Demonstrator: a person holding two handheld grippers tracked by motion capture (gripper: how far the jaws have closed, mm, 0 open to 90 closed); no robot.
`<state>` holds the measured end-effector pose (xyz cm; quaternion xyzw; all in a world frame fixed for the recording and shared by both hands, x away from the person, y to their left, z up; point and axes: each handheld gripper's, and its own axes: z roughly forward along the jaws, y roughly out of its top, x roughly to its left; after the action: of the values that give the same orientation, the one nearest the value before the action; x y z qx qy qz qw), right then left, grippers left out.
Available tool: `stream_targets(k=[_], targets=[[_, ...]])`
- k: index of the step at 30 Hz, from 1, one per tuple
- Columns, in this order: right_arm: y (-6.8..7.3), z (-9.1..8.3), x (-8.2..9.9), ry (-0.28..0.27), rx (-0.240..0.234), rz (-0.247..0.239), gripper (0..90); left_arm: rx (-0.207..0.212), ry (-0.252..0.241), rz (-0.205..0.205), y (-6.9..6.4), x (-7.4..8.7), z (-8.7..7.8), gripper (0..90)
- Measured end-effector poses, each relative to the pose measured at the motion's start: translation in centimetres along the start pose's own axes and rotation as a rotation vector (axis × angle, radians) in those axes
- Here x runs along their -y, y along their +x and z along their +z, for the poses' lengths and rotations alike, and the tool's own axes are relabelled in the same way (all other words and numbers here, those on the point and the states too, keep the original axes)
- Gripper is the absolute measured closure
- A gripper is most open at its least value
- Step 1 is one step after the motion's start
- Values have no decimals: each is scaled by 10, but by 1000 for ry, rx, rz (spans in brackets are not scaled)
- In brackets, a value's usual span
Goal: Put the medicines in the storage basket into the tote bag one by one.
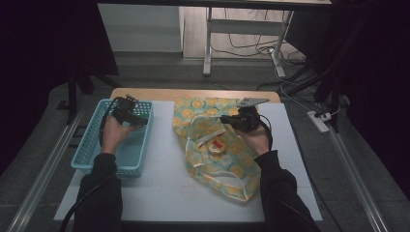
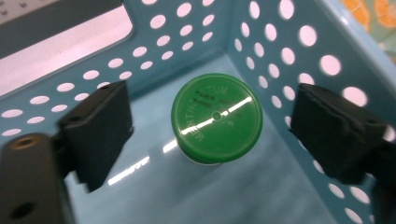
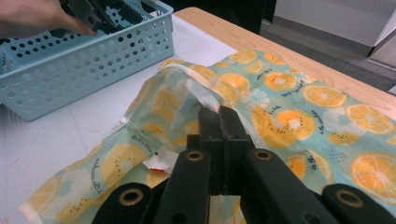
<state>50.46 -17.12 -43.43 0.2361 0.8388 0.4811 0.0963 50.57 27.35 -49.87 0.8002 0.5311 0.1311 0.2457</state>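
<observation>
A light-blue perforated basket (image 1: 92,145) stands on the left of the table. My left gripper (image 1: 126,112) reaches down into its far end. In the left gripper view a green-lidded jar (image 2: 217,117) stands upright on the basket floor (image 2: 243,186) between the two black pads (image 2: 98,133), with a gap on each side; this gripper (image 2: 217,133) is open. A bag printed with orange slices (image 1: 227,164) lies at the middle right, its mouth held up. My right gripper (image 3: 219,121) is shut on the pale rim of the bag (image 3: 280,107). A small round item (image 1: 216,150) lies inside the bag.
A white board (image 1: 164,183) covers the table, with a wooden edge (image 1: 193,93) at the back. In the right gripper view the basket (image 3: 93,60) sits to the upper left with the other hand (image 3: 37,18) over it. A desk frame (image 1: 208,43) and floor cables lie beyond.
</observation>
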Motion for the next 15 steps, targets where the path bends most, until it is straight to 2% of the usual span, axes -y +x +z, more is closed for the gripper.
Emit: stream_targets(k=[3, 7, 11, 15], targets=[[0, 0, 0, 0, 0, 0, 900, 0, 6, -7, 0, -1, 1, 271], [0, -1, 0, 1, 0, -2, 900, 16, -1, -9, 1, -1, 0, 411], [0, 0, 0, 0, -1, -1, 900, 18, 7, -21, 1, -1, -1, 507], [0, 0, 0, 1, 0, -1, 900, 11, 11, -13, -1, -1, -1, 517]])
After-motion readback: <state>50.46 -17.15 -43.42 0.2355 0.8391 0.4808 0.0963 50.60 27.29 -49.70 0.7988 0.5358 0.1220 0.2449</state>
